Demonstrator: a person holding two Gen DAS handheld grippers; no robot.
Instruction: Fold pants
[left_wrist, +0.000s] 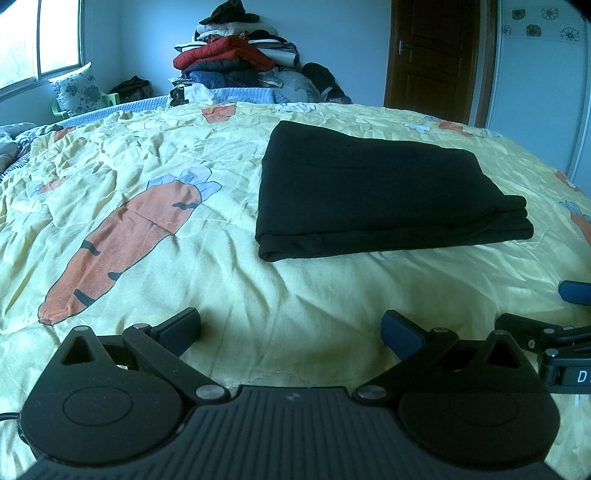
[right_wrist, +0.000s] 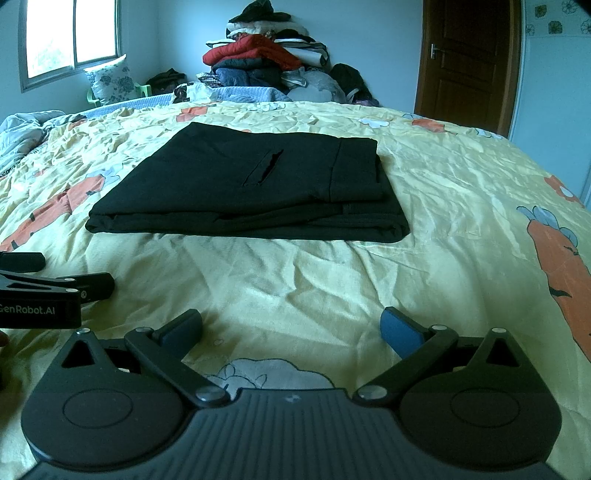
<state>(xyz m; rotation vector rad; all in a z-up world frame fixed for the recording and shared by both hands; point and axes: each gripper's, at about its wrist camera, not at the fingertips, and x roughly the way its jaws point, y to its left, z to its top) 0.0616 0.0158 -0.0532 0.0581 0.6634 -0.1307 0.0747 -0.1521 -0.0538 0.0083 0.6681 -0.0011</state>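
Both tongs (left_wrist: 291, 332) (right_wrist: 291, 332) gape wide, empty — folded pants (right_wrist: 251, 184) lie crosswise, waistband seemingly right.

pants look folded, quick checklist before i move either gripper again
1. Black pants folded into a compact stack: ok.
2. Layer edges aligned: not ok, the top layer sits short of the bottom at the near right corner.
3. Left gripper open, holding nothing: ok.
4. Right gripper open, holding nothing: ok.
5. Both grippers clear of the pants, over the yellow quilt: ok.
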